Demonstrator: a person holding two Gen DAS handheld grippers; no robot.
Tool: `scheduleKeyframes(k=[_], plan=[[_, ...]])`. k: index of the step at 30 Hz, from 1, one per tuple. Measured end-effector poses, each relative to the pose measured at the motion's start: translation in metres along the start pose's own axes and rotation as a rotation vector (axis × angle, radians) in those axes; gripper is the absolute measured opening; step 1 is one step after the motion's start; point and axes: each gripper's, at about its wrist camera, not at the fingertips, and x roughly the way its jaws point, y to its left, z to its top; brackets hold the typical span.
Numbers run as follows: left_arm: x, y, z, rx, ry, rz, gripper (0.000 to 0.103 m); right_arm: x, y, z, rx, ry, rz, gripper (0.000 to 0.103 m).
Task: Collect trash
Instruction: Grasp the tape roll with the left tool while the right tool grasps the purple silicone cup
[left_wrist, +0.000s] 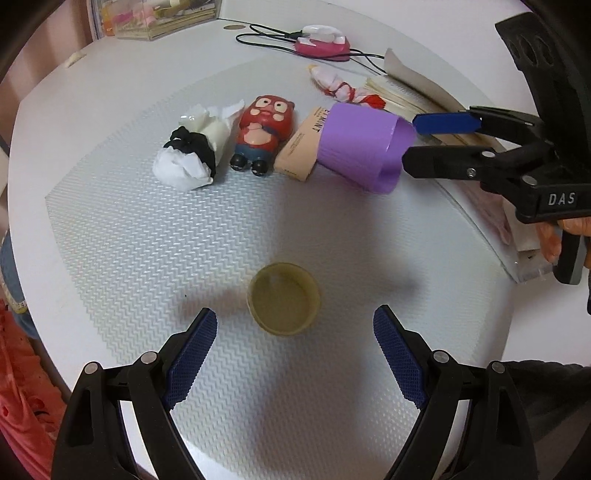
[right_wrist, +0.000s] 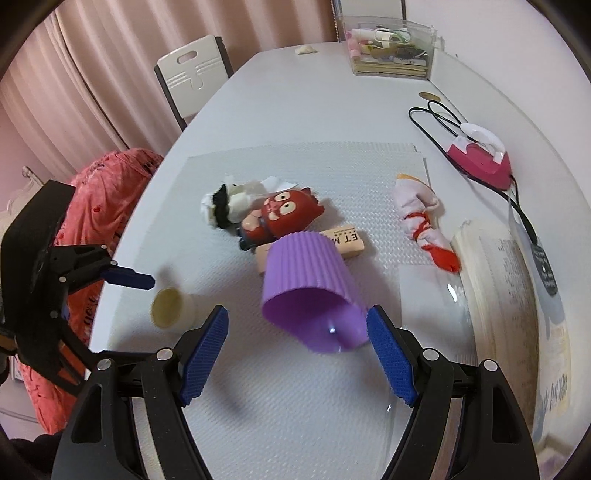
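the small round yellowish plastic cap is lying open side up on the white zigzag-textured mat, just ahead of the left gripper and roughly centred between its fingers; it looks light, stiff and shallow, so it is probably best pinched across its rim from both sides, with a gentle squeeze since the smooth wall could slip or skate on the mat. the left gripper's blue ribbed pads are standing wide apart, holding nothing and touching nothing. farther back, the crumpled white tissue wad with a black band is looking soft and nearly weightless, easy to grab anywhere in its bulk. the purple ribbed silicone cup is tipped on its side, resting over the tan cardboard box; it is likely flexible and would dent under pressure. the right gripper is sitting at the cup's mouth with its fingers spread wide on either side of the rim, not visibly clamping it.
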Motion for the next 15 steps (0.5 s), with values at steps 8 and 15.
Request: scheduleKeyframes(k=[8,15], plan=[[0.008,0.002,0.002,0.010,0.000,-0.005,0.076,0.007,-0.005,0.008,-0.025,-0.022,-0.081,0.083],[0.010,0.004,-0.001,0.011,-0.007,0.004,0.072,0.007,-0.010,0.008,0.006,-0.020,-0.051,0.084]])
